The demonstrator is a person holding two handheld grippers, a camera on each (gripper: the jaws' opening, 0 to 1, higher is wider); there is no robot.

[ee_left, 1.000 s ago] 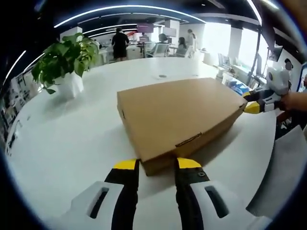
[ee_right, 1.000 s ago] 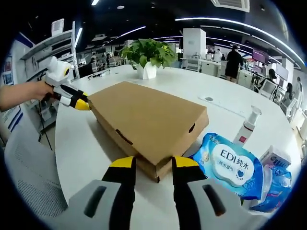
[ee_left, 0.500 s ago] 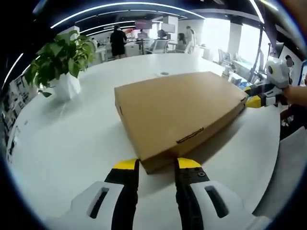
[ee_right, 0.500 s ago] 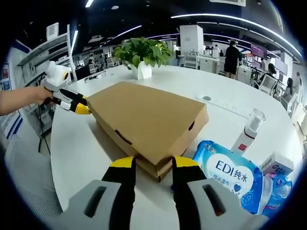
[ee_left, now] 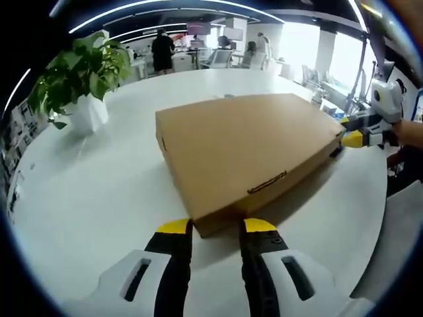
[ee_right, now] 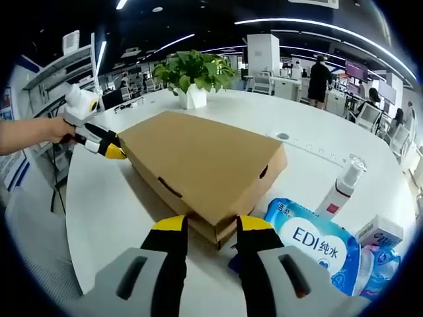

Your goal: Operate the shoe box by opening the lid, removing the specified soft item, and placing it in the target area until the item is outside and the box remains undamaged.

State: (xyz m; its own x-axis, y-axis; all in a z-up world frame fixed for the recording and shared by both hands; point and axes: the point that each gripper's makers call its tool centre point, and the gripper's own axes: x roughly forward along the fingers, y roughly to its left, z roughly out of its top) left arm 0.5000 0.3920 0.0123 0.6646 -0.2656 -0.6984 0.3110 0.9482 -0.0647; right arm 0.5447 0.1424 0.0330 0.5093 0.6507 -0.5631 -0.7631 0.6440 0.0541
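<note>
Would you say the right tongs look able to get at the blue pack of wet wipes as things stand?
Probably yes. The pack of wet wipes lies on the table just beside the right tongs, with nothing between; the right tongs sit at the shoe box corner.

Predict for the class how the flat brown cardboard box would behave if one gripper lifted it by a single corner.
The shoe box is wide and shallow, so it would probably tilt and twist rather than rise level. Its thin cardboard edges look likely to crease under a pinch. With the left gripper and right gripper at opposite corners, lifting from both should keep it steadier.
</note>
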